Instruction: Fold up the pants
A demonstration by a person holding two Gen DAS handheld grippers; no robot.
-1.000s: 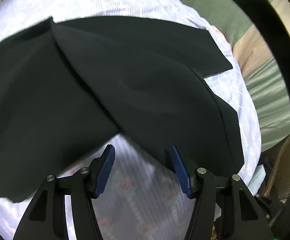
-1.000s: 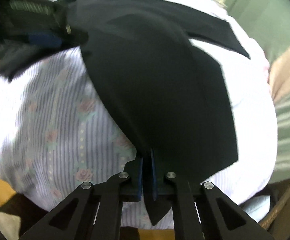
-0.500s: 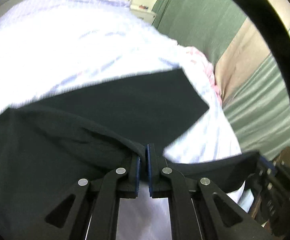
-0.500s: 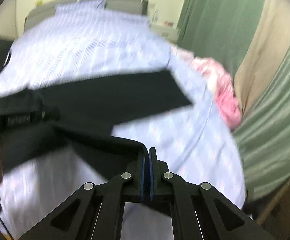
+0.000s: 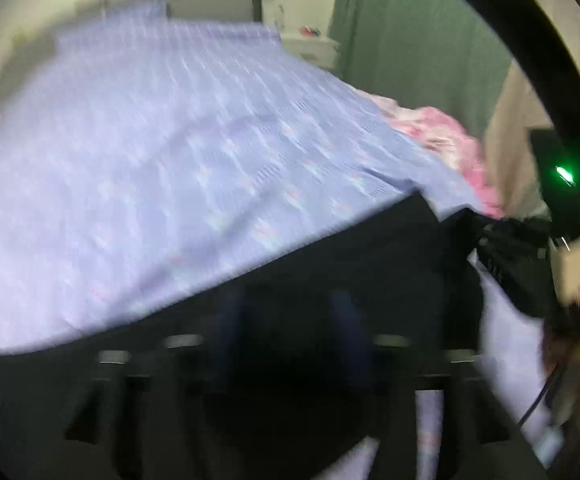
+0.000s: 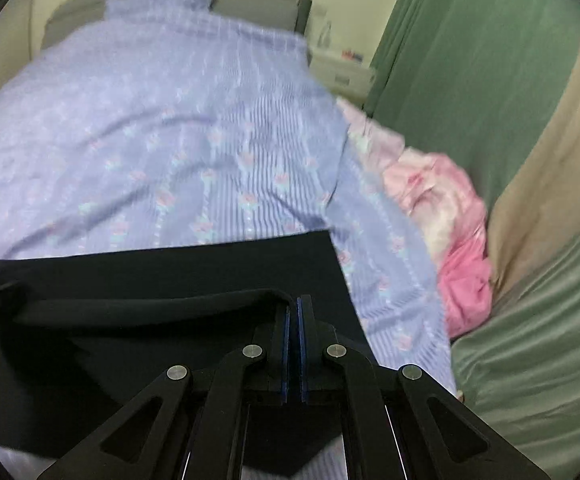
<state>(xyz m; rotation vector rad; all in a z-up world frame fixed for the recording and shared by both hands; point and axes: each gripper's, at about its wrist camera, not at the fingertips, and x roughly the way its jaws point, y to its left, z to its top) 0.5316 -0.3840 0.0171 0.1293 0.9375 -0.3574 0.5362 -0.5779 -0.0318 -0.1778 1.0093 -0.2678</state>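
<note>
So the black pants (image 6: 177, 276) lie across the near end of the bed, on the lilac striped sheet (image 6: 177, 132), and this looks like the middle of a fold: a rolled-up edge of fabric runs from the left straight into the right gripper (image 6: 294, 312), whose blue pads are pressed together on it.

The left gripper (image 5: 285, 344) is a blurry mess in its own view (lots of motion smear). Its two blue fingers seem spread apart with dark cloth behind them, but I honestly can't tell if it's holding anything.

My guess for the next move: carry that pinched edge over the flat leg so the hems line up, then let go and smooth.

Room-wise, the far half of the sheet is wide open. The right side is tighter: the flat leg's square end sits near the mattress edge, with a pink blanket (image 6: 450, 216) bunched just beyond it and the green curtain (image 6: 470, 80) past that.
</note>
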